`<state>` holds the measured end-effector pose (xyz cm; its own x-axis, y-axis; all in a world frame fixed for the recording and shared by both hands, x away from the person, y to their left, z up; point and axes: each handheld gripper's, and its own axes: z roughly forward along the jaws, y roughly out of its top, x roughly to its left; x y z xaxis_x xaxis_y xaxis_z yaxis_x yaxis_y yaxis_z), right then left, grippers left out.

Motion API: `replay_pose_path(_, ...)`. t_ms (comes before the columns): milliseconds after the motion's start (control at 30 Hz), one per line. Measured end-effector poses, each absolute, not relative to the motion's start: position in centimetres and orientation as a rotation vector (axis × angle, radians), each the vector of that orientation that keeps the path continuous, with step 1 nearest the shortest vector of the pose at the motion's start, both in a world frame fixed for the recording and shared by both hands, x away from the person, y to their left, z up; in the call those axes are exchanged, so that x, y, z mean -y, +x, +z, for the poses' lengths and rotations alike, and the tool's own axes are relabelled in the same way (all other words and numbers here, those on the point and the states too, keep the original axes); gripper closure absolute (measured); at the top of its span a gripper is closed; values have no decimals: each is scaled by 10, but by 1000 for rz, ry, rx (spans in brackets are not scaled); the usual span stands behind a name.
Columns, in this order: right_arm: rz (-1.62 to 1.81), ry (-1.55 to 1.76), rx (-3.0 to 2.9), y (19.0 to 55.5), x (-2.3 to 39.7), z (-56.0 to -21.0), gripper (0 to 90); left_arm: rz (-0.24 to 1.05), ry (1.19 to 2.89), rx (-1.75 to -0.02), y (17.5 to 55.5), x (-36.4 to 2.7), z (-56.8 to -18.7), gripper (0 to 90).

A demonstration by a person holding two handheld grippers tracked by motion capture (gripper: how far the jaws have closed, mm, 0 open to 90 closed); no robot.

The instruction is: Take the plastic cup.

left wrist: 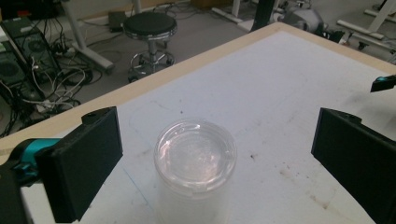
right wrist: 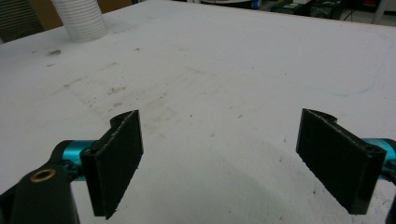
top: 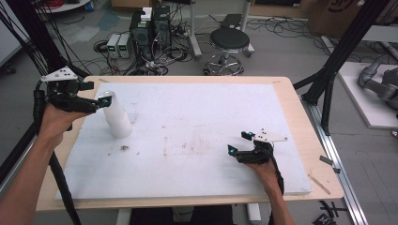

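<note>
A tall stack of white ribbed plastic cups (top: 117,119) stands upright near the left side of the white board (top: 197,112). My left gripper (top: 99,93) hovers at the stack's top, open. In the left gripper view the clear round top of the stack (left wrist: 195,158) sits between the two wide-apart jaws of the left gripper (left wrist: 219,161), touching neither. My right gripper (top: 238,142) rests low over the board's right front part, open and with nothing in it. The right gripper view shows the right gripper (right wrist: 226,158) over bare board, with the cup stack (right wrist: 80,18) far off.
The board lies on a wooden table (top: 305,140) and carries faint brown smudges (top: 124,148). Beyond the far edge stand a black stool (top: 229,42), computer boxes (top: 150,28) and tangled cables. Black frame legs (top: 338,61) rise at the right.
</note>
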<state>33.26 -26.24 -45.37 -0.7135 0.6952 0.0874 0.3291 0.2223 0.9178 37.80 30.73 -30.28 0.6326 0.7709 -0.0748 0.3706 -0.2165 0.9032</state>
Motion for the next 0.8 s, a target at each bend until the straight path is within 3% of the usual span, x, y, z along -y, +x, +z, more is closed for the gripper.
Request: replay_pose_path(800, 1494, 954, -2163, 333, 262, -454, 146, 421, 2047, -1030, 415, -287, -336, 25)
